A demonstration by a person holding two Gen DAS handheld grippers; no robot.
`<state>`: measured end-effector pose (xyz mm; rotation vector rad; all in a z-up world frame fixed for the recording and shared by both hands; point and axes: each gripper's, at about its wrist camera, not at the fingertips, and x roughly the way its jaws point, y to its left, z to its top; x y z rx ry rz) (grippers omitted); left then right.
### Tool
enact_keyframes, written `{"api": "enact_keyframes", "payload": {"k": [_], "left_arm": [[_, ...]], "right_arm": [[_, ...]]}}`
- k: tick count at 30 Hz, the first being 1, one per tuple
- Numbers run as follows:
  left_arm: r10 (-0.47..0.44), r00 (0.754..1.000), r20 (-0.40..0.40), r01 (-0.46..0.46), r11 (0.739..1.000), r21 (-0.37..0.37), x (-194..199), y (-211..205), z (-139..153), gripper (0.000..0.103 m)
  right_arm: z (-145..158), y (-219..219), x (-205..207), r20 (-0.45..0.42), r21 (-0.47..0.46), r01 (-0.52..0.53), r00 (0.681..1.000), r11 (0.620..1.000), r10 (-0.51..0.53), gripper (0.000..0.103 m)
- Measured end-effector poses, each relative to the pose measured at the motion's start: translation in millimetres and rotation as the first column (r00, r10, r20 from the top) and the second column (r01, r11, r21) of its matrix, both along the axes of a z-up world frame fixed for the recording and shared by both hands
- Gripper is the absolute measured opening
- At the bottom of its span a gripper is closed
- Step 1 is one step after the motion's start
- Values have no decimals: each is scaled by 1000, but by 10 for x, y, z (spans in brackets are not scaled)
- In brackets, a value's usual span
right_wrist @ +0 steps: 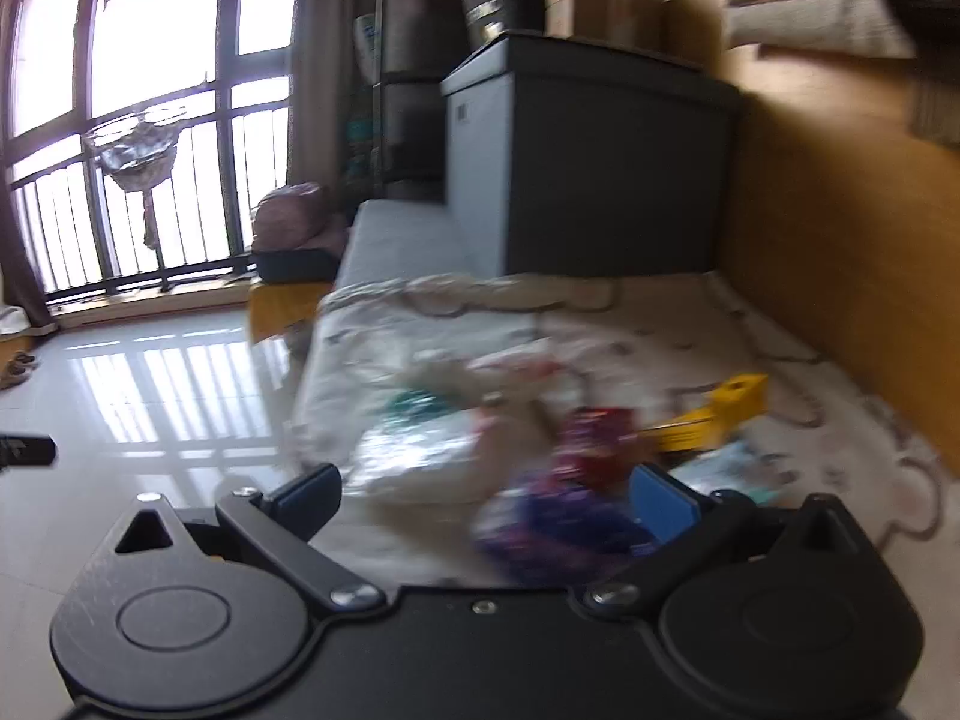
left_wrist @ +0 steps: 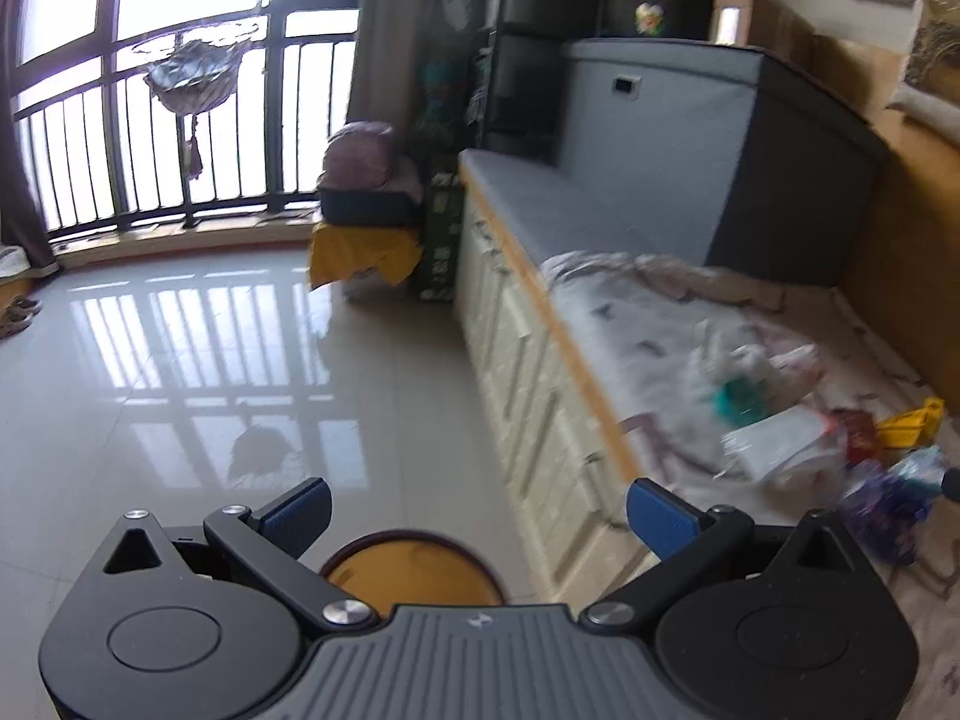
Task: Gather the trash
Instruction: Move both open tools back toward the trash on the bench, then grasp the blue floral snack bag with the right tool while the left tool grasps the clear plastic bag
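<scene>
A blurred pile of trash lies on the patterned sheet (right_wrist: 690, 324) of a low platform bed: a purple wrapper (right_wrist: 558, 522), a red packet (right_wrist: 600, 438), a clear plastic bag (right_wrist: 420, 450), a yellow box (right_wrist: 720, 408) and a teal piece (right_wrist: 414, 402). My right gripper (right_wrist: 486, 504) is open, its jaws on either side of the purple wrapper, just short of it. My left gripper (left_wrist: 480, 510) is open and empty, over the floor beside the bed. The pile shows at the right of the left wrist view (left_wrist: 780, 438).
An orange round bin (left_wrist: 414, 570) sits below my left gripper. The bed base has white drawers (left_wrist: 528, 372). A grey storage box (left_wrist: 690, 138) stands at the bed's far end, shelves (left_wrist: 516, 42) behind it. A shiny tiled floor (left_wrist: 180, 360) stretches to the balcony window.
</scene>
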<state>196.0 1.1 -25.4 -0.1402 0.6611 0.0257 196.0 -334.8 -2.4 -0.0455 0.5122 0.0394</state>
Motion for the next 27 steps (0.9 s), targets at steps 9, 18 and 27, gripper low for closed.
{"api": "enact_keyframes", "payload": {"k": [9, 18, 27], "left_arm": [[-94, 995, 39, 94, 996, 12, 221, -715, -4, 103], [-201, 980, -4, 201, 979, -21, 481, -1330, -248, 103], [-273, 962, -4, 273, 962, -26, 654, -1703, -449, 103]], "right_arm": [[-208, -727, -18, -5, -25, 111, 994, 993, -111, 103], [-543, -1153, -46, -9, 63, 117, 993, 991, -117, 103], [-779, -1153, 197, -36, 103, -31, 999, 994, 35, 103]]}}
